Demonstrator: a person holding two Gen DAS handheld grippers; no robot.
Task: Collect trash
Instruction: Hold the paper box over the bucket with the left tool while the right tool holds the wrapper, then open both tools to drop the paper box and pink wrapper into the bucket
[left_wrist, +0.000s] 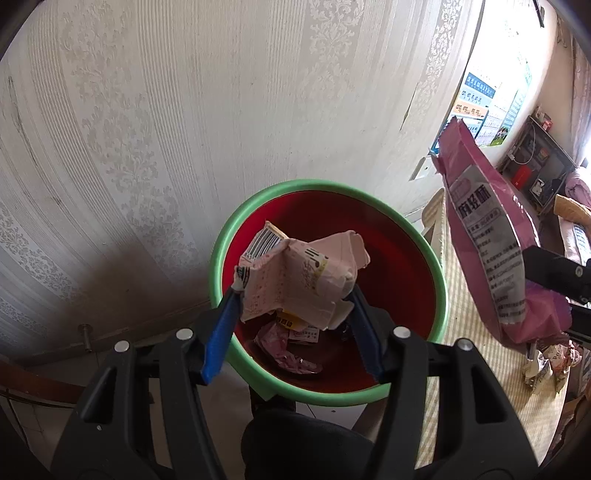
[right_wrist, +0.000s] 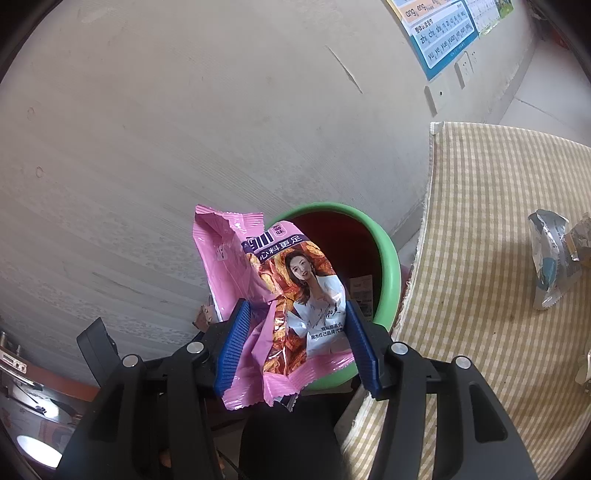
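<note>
While wrappers (left_wrist: 284, 347) fill the bin (left_wrist: 439, 295), tongs (left_wrist: 295, 291) grip a carton (left_wrist: 299, 280).

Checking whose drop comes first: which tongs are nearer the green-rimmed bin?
Left. The left tongs hold a crumpled pink carton right over the green-rimmed bin; the right tongs, holding a pink snack bag, are off to its side.

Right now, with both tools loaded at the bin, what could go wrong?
1. The pink snack bag hangs over the bin's green rim, not its opening; released here, it may land outside.
2. The crumpled pink carton is wide and could hang up on trash already inside.
</note>
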